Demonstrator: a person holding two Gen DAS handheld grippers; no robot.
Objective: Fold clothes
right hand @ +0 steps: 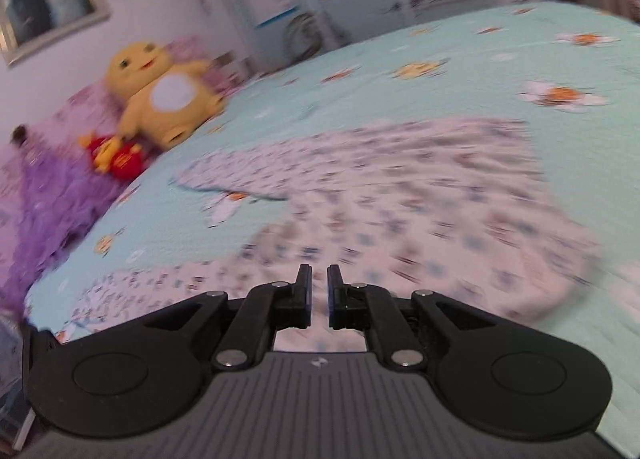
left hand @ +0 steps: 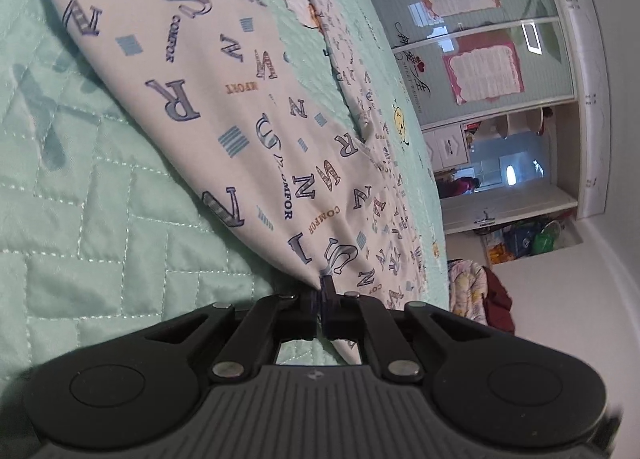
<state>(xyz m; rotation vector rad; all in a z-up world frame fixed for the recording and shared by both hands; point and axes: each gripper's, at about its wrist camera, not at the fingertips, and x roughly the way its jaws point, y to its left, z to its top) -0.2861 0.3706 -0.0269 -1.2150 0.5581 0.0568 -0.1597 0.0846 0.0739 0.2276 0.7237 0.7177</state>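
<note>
A: Left gripper [left hand: 322, 291] nearest the lens: jaws pressed together, pinching an edge of the letter-print garment [left hand: 224, 99]. Cloth pulled up taut from the pinch, rest trailing down onto the mint quilted bedspread [left hand: 80, 219].

B: Right gripper [right hand: 319, 279]?

A: Narrow gap between fingers, nothing in it. Hovers over the same garment [right hand: 400, 195], spread mostly flat on the bedspread [right hand: 400, 59]. View badly blurred.

B: Folds done?

A: Cannot count any. Looks early: garment mostly laid out, one edge lifted by the left, no stacked layers clearly visible. Blur hides creases.

B: Left to do?

A: Probably most of it: carry the lifted edge across, lay it down, then further folds. Right free for a fresh grab.

B: Clutter?

A: Yellow plush toy [right hand: 160, 95] and red plush [right hand: 116, 157] at the bed's far edge, well apart from the garment. Wardrobe doors [left hand: 480, 39] beyond the bed.
</note>
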